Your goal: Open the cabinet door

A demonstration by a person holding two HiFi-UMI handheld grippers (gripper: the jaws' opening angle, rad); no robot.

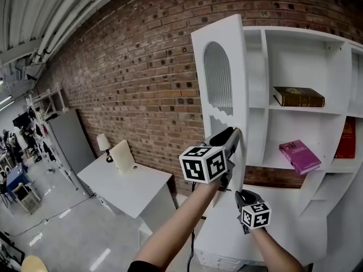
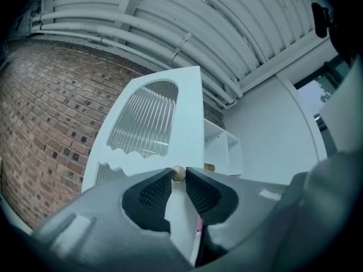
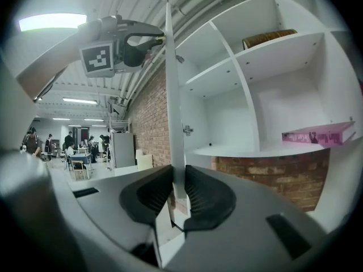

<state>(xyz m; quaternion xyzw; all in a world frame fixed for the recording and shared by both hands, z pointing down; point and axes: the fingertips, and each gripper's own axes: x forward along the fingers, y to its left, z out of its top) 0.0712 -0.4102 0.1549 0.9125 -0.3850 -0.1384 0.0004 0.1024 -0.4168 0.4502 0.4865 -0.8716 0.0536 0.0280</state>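
Note:
The white cabinet door [image 1: 221, 78], with a ribbed arched pane, stands swung out from the open shelf cabinet [image 1: 295, 67]. My left gripper [image 1: 234, 134] is shut on the door's small brass knob [image 2: 178, 174], and both pads touch the knob. Lower down, my right gripper [image 1: 240, 195] is shut on the door's free edge [image 3: 172, 95], with one pad on each face of the panel. The left gripper [image 3: 153, 38] also shows in the right gripper view, high on that same edge.
Inside the cabinet lie a brown book [image 1: 299, 97], a pink book [image 1: 299, 156] and a red book [image 1: 346, 137]. A white desk [image 1: 130, 188] with a lamp [image 1: 104, 145] stands left of the door by the brick wall [image 1: 142, 67]. People sit far off at the left.

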